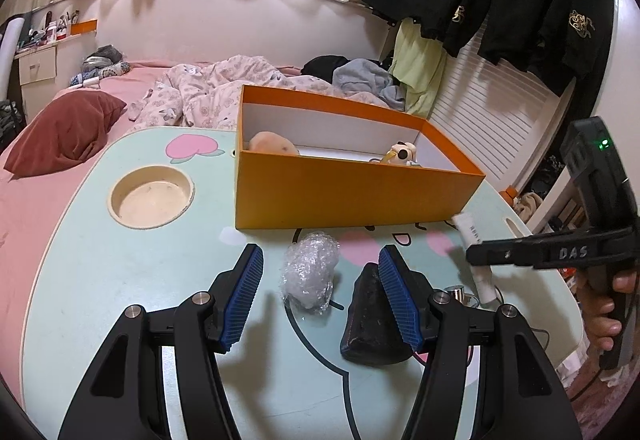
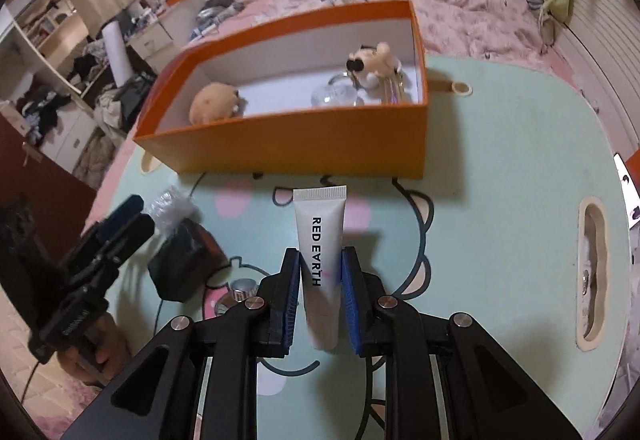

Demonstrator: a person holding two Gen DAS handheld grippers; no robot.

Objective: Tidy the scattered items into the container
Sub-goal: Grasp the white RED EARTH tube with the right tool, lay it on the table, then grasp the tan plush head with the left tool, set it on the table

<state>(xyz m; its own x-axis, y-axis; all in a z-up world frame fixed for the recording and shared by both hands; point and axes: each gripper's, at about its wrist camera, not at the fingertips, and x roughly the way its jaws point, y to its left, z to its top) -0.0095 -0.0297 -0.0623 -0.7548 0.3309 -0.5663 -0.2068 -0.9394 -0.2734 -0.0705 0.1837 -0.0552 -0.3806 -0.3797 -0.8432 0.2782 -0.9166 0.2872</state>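
Right wrist view, tube: a white tube (image 2: 319,256) with a ribbed cap sits between the blue pads (image 2: 349,304) of the right gripper (image 2: 320,290), cap pointing at the box; whether it is lifted off the table cannot be told.
Right jaws: closed on the tube's lower half, pads against both sides.
Step in hand: judged to be carrying the tube to the box.
How to do it well: keep the squeeze light, since a soft tube will likely buckle; raise it above the near wall before moving forward, and let go only once past the rim.
Box: the orange box (image 2: 296,144) stands just beyond the cap, open on top, with a round plush (image 2: 214,102), a small toy figure (image 2: 370,62) and a clear round thing (image 2: 334,96) inside; the middle of its floor looks the freest place to drop.
Left wrist view, left jaws: the left gripper (image 1: 320,280) is wide open, holding nothing, around a bubble wrap wad (image 1: 310,270).
Still out: a black wedge (image 1: 370,320) touches its right pad.
Table: pale green table (image 1: 100,260).
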